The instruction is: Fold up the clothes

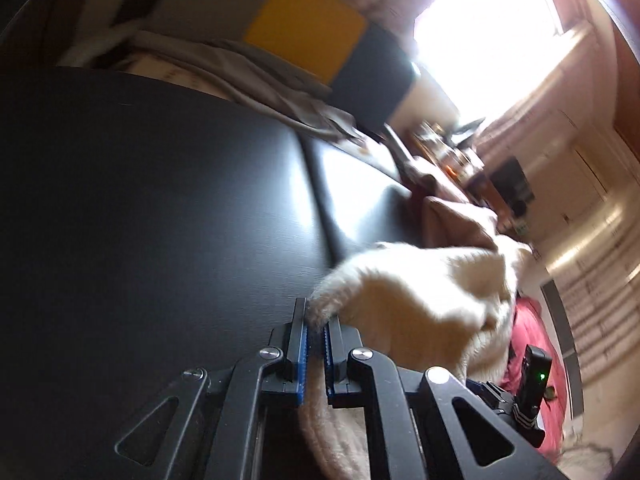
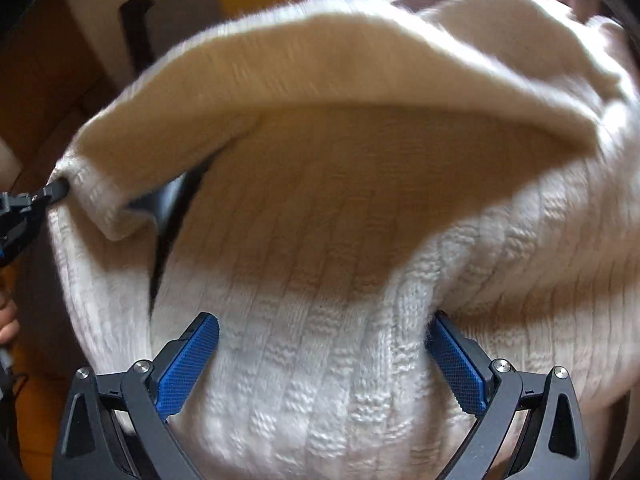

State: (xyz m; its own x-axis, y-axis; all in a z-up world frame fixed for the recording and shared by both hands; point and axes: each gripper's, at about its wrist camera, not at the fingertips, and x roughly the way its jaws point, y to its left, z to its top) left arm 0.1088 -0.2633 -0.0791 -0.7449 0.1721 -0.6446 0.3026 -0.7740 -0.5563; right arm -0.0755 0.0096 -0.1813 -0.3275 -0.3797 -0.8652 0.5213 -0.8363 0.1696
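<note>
Pinching a corner of the cream cable-knit sweater [image 1: 420,292] between closed blue pads, the left gripper [image 1: 316,322] draws that edge over the black table [image 1: 160,200], while the right gripper [image 2: 324,356] stands wide, jaws straddling the knit body unclamped. Judged step: a fold-over in progress; next calls for laying the flap flat and aligned. Grey cloth [image 1: 256,76] and red fabric [image 1: 532,344] lie nearby, neither obstructing.

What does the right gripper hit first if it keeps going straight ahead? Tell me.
Most likely the cream knit sweater. The right gripper stands open with ribbed fabric already bunched between its fingers, and the sweater fills the view ahead. Depth is unclear.
</note>
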